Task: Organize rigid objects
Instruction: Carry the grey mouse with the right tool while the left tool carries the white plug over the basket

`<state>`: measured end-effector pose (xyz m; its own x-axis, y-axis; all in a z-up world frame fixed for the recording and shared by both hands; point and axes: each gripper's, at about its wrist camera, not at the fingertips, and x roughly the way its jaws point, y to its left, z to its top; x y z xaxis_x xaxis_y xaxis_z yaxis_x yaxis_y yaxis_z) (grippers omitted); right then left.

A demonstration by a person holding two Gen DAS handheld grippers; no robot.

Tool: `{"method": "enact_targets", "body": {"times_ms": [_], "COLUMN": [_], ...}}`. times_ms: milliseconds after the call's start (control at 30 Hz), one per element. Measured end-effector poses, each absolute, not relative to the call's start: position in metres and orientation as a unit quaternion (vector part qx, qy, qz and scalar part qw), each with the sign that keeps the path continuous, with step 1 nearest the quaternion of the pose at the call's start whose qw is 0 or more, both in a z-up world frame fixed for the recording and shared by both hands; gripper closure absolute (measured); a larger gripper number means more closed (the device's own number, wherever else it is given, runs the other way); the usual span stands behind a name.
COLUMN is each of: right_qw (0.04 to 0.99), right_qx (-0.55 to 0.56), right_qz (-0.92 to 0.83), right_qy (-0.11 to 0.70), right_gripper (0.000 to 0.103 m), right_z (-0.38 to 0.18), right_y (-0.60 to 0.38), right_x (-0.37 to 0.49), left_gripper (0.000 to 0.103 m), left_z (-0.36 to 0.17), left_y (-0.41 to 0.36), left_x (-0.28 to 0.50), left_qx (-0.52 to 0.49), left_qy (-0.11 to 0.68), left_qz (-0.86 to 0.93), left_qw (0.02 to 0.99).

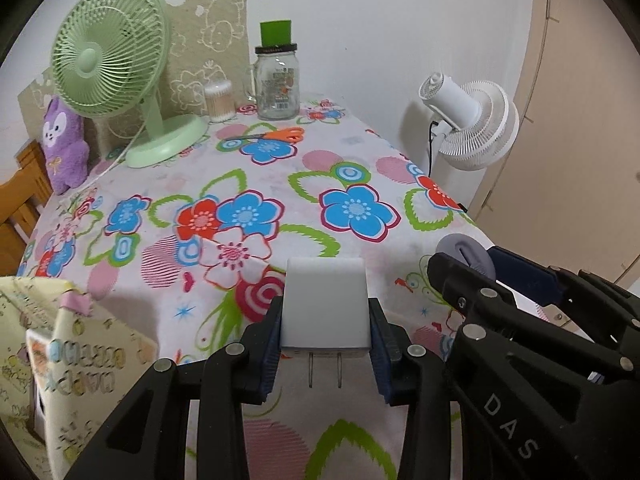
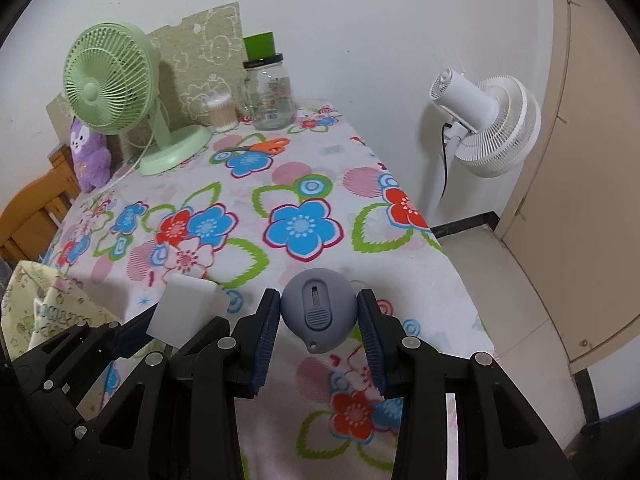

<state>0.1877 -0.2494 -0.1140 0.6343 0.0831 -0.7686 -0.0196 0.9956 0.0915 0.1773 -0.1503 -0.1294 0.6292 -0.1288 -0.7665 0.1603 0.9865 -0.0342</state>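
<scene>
My left gripper (image 1: 325, 316) is shut on a white plug adapter (image 1: 325, 304), prongs pointing back toward the camera, held above the flowered tablecloth (image 1: 280, 184). The adapter also shows in the right wrist view (image 2: 186, 310) at the lower left. My right gripper (image 2: 319, 312) is shut on a round grey-blue gadget (image 2: 319, 312) with a slider on its face. That gadget shows in the left wrist view (image 1: 466, 254) at the right, held by the right gripper (image 1: 472, 268). Both grippers hover side by side near the table's front.
A yellow patterned box (image 1: 60, 360) stands at the front left. At the back are a green desk fan (image 1: 108, 64), a purple plush (image 1: 64, 144), a cotton-swab tub (image 1: 219, 102), a glass jar (image 1: 277, 80) and orange scissors (image 1: 276, 135). A white floor fan (image 1: 468, 124) stands beyond the right edge.
</scene>
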Motion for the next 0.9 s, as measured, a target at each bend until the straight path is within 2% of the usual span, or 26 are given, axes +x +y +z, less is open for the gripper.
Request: {"method": "enact_targets", "body": {"times_ms": [900], "right_qw": [0.919], "right_qx": [0.011], "right_qz": [0.036], "right_qy": [0.393], "right_gripper": [0.060], "right_z": [-0.065], "right_y": [-0.195], "right_x": [0.131], "left_gripper": [0.063], "left_z": [-0.088], "left_y": [-0.098], "left_x": [0.118], "left_qx": [0.010], "left_qy": [0.394], "left_qz": [-0.063], "left_qw": [0.917]}}
